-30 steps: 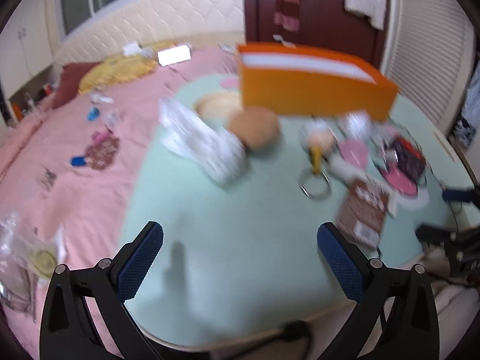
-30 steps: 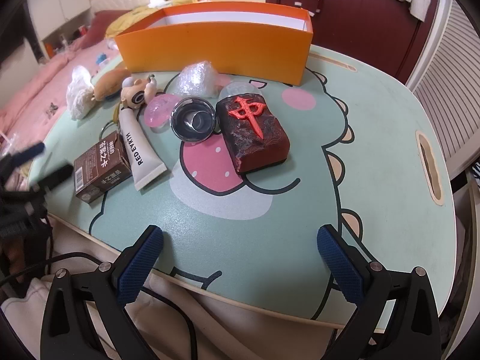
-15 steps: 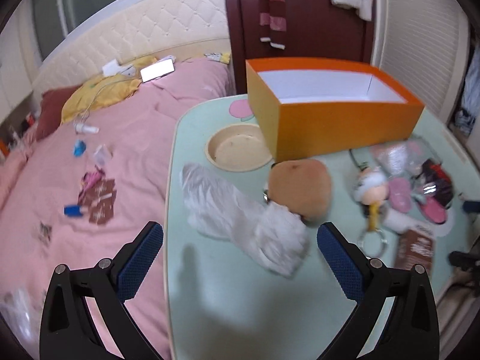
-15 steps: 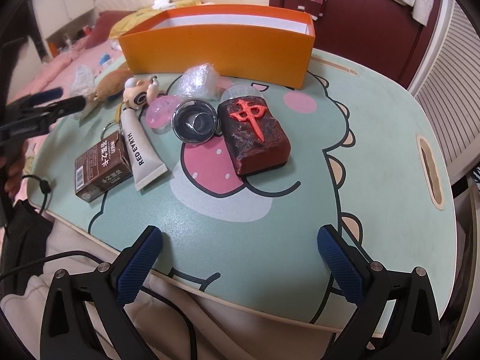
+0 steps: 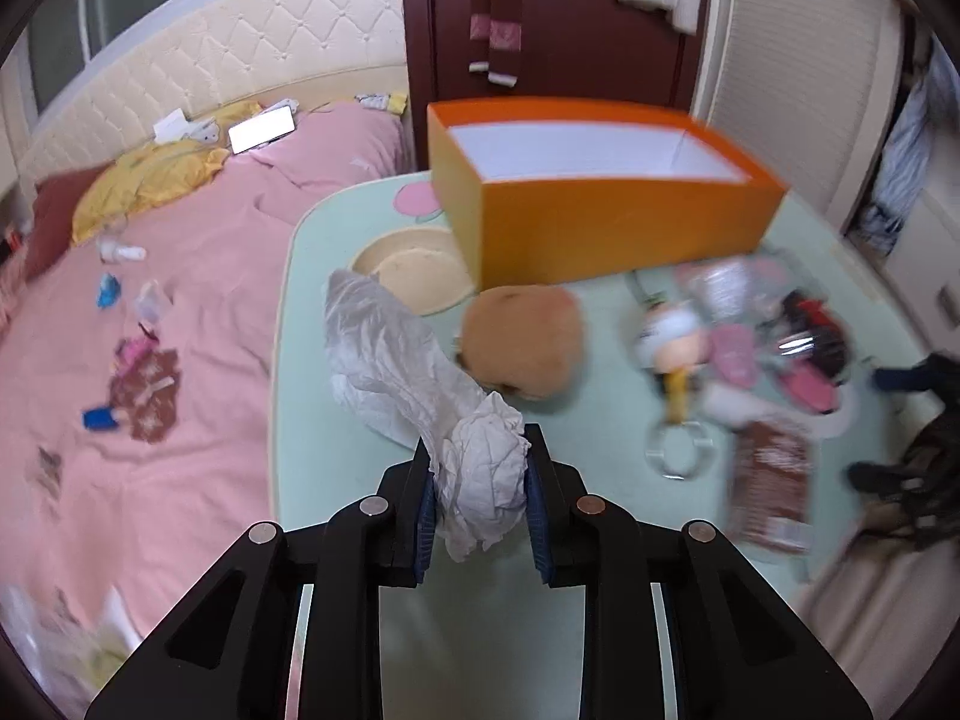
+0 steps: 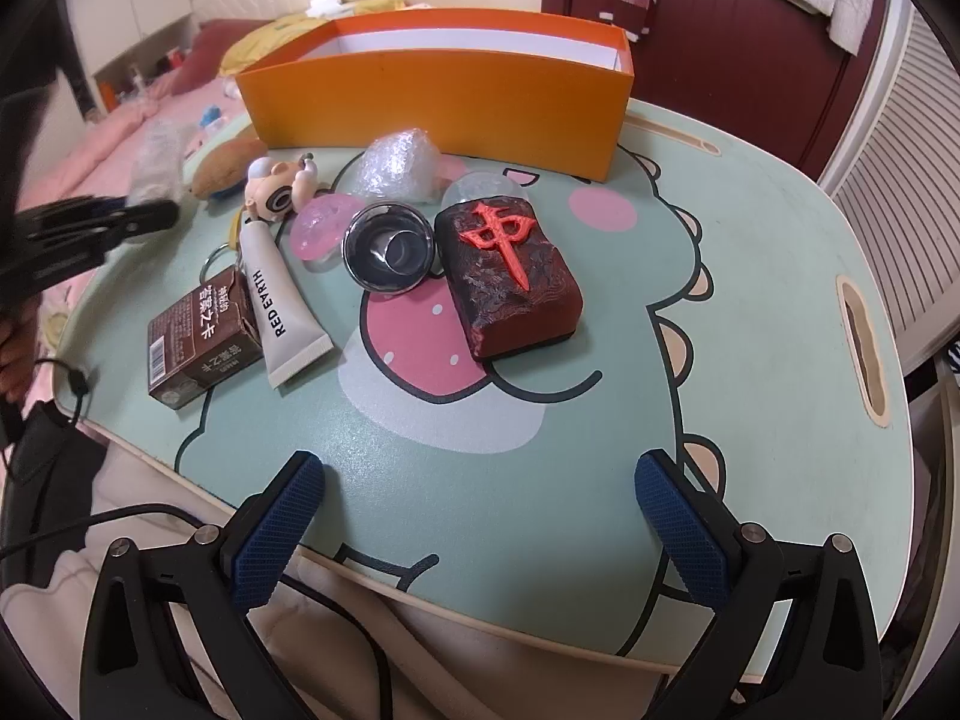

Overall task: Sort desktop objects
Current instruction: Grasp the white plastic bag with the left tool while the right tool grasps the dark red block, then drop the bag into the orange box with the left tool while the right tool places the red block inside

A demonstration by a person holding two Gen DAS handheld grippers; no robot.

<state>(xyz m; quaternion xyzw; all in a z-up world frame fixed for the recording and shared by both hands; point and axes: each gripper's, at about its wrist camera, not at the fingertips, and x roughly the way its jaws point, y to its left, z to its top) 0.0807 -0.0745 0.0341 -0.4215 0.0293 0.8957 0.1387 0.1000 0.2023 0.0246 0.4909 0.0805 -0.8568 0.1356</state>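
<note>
My left gripper [image 5: 478,495] is closing, and its blue pads already pinch the crumpled near end of the white plastic bag [image 5: 408,378]. The rest of the bag trails away toward eleven o'clock across the green table [image 5: 540,600], its far end close to the shallow cream dish [image 5: 414,276]. Just off the bag at about one o'clock sits the brown plush toy [image 5: 522,345], right in front of the orange box [image 5: 600,204], which stands open with white inner walls at twelve o'clock. Beyond the table's left edge I see the pink bed [image 5: 180,300] with small clutter on it.

My right gripper [image 6: 480,528] hangs released, jaws spread wide with nothing between them, over the near edge of the table. From that camera, the dark red mahjong-tile block [image 6: 510,276] lies at about twelve o'clock, flat, with a red character on top. Just left of it and touching is the shiny metal dish [image 6: 389,252], then the pink jelly-like piece [image 6: 318,231]. Behind them at twelve sits a wad of bubble wrap [image 6: 396,165], up against the box wall. At ten o'clock lie the white tube [image 6: 282,312] and the brown carton [image 6: 198,336], side by side and touching, with the small doll keychain [image 6: 276,192] beyond the tube's cap. The left gripper shows as a dark blur at nine o'clock.
</note>
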